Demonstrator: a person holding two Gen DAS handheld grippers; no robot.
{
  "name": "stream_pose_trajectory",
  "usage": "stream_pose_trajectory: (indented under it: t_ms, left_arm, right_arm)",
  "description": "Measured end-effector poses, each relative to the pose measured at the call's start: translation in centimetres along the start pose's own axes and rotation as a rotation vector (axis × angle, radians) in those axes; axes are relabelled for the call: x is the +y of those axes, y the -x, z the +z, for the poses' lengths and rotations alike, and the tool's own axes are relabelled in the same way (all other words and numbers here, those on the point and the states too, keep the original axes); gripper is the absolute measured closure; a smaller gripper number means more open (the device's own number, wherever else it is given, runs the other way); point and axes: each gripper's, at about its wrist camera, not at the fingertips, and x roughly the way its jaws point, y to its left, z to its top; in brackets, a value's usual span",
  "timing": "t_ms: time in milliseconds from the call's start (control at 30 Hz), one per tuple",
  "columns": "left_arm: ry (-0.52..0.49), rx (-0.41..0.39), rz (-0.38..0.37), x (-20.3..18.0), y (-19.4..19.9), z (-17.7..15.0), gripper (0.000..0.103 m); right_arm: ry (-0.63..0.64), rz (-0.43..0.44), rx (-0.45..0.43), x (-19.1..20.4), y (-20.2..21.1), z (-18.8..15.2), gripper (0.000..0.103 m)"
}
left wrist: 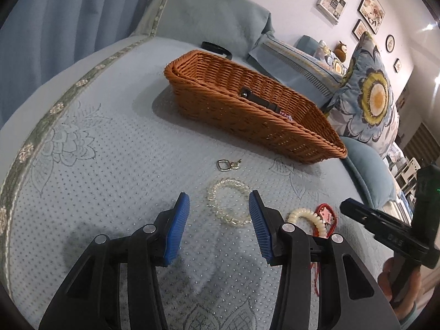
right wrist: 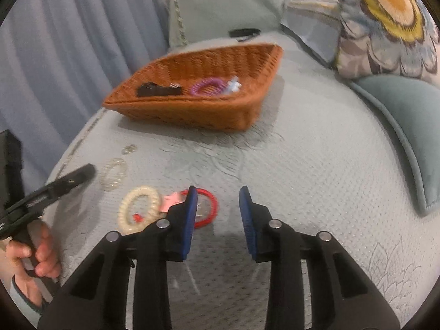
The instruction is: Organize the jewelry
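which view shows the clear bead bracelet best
The left wrist view: the clear bead bracelet lies sharp and close on the bedspread, framed by the open left gripper. In the right wrist view it is a small, blurred ring off to the left.

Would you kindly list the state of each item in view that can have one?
Left claw: open, empty, over the clear bracelet.
Right claw: open, empty.
Clear bracelet: on the bed, outside the basket.
Cream coil bracelet: on the bed.
Red bracelet: on the bed.
Basket: upright, holding a purple bracelet.
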Motion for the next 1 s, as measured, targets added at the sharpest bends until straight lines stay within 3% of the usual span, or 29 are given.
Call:
stream_pose_trajectory:
  t_ms: [333, 767, 800, 833, 1000]
  left_arm:
    - [0.005, 0.023, 0.007, -0.1, -0.5, -0.1, 0.060]
    - [-0.024, 0.042, 0.017, -0.6, -1.0, -0.2, 0.060]
    - [-0.024, 0.043, 0.018, -0.6, -1.0, -0.3, 0.060]
    - [-0.026, 0.045, 0.020, -0.6, -1.1, -0.3, 0.060]
    - [-0.029, 0.049, 0.023, -0.7, -1.2, -0.3, 0.060]
  right_arm:
    - [0.042, 0.005, 0.042, 2.0, -1.4, -0.5, 0.075]
    - [0.154, -0.071, 0.077, 4.5, -2.9, -0.7, 0.075]
    - [0.161, -0.076, 0.073, 4.7, -2.9, -0.7, 0.076]
    - [0.170, -0.073, 0.062, 4.8, -2.6, -0.8, 0.084]
    - [0.171, -0.064, 0.040, 4.9, -1.8, -0.9, 0.084]
